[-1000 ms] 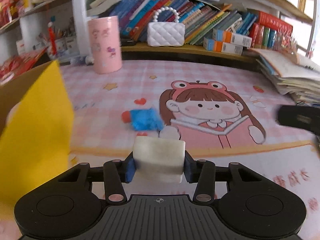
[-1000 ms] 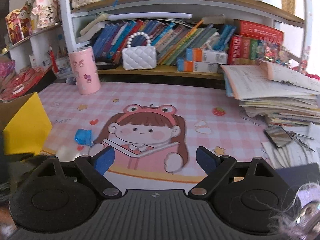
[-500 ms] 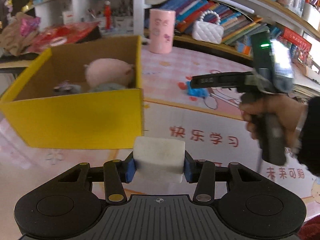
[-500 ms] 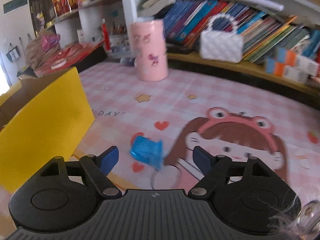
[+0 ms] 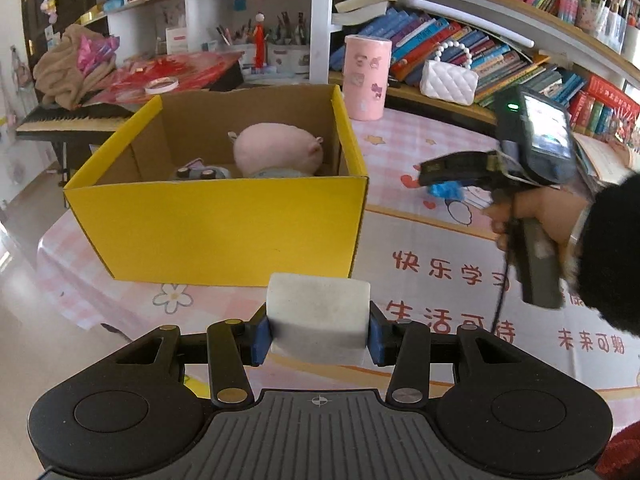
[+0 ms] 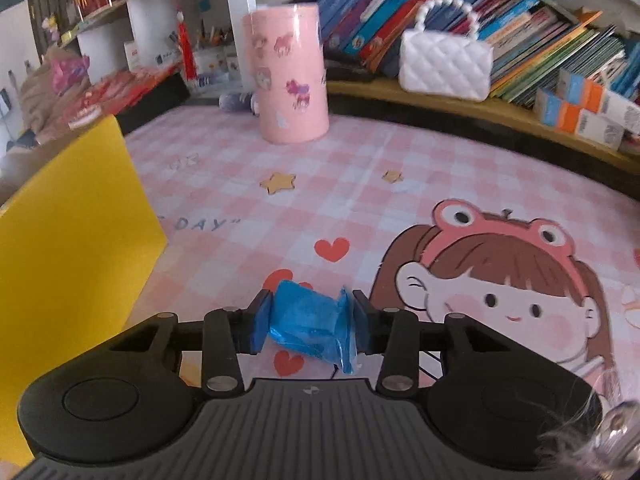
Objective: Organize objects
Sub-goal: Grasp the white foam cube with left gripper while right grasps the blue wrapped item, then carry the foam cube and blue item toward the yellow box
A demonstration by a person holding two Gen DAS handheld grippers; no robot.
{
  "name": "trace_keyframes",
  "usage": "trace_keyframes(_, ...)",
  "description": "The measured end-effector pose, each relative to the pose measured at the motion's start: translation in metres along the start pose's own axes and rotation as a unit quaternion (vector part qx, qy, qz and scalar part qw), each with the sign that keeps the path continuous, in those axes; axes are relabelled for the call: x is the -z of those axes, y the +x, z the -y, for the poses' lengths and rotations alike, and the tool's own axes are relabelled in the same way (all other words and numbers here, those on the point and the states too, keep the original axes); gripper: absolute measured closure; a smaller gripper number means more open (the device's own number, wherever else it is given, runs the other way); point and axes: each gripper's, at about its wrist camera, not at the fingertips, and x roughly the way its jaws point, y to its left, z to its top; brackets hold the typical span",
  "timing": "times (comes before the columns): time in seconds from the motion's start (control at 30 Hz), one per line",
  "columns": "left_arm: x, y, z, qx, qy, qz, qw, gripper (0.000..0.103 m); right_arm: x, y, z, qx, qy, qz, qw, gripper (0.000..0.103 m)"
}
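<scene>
Since half a second ago, the right gripper (image 6: pixel 310 326) has closed in on the blue wrapped packet (image 6: pixel 310 326), which then lay on the table ahead of its spread fingers and now sits pinched between the two blue pads, one crinkled end sticking out below the right pad. It is held just above the pink checked table (image 6: pixel 360 168), near the red hearts printed on the cloth and to the right of the yellow cardboard box (image 6: pixel 68 248). The left gripper (image 5: pixel 318 334) has drawn back a little from the box and keeps its fingers clamped on the white foam block (image 5: pixel 318 316), which fills the gap between the pads and hangs in front of the box's near wall (image 5: pixel 216 228), outside it. Inside the box lie a pink plush toy (image 5: pixel 276 150) and a small grey item too dim to identify. A pink cylindrical container (image 6: pixel 288 76) stands behind on the table, with a white quilted handbag (image 6: pixel 446 62) on the shelf of books beyond.
</scene>
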Motion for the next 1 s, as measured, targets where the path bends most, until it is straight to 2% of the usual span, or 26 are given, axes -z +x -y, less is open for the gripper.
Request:
trace_keyframes(0.37,-0.008,-0.006,-0.024,0.049,-0.019,0.04,0.9978,0.059,0.024,-0.118,-0.008,0.024,0.044,0.021,0.999,0.065)
trace_keyframes(0.6,-0.009,-0.009,-0.038,0.085,-0.021,0.053,0.9948,0.059,0.049,-0.191,-0.038,0.034,0.061,0.043,0.997,0.064)
trace_keyframes(0.73,-0.003,-0.015,-0.049,0.103,-0.01,0.05,0.9933,0.059,0.074,-0.21,-0.072,0.043,0.023,0.048,0.998,0.064)
trace_keyframes(0.87,0.005,-0.024,-0.065,0.11,-0.003,0.05,0.9927,0.059,0.09,-0.214,-0.101,0.029,0.011,0.026,0.999,0.064)
trace_keyframes(1.0,0.014,-0.034,-0.086,0.108,-0.007,0.05,0.9928,0.059,0.098,-0.221,-0.129,0.022,-0.001,0.03,0.999,0.064)
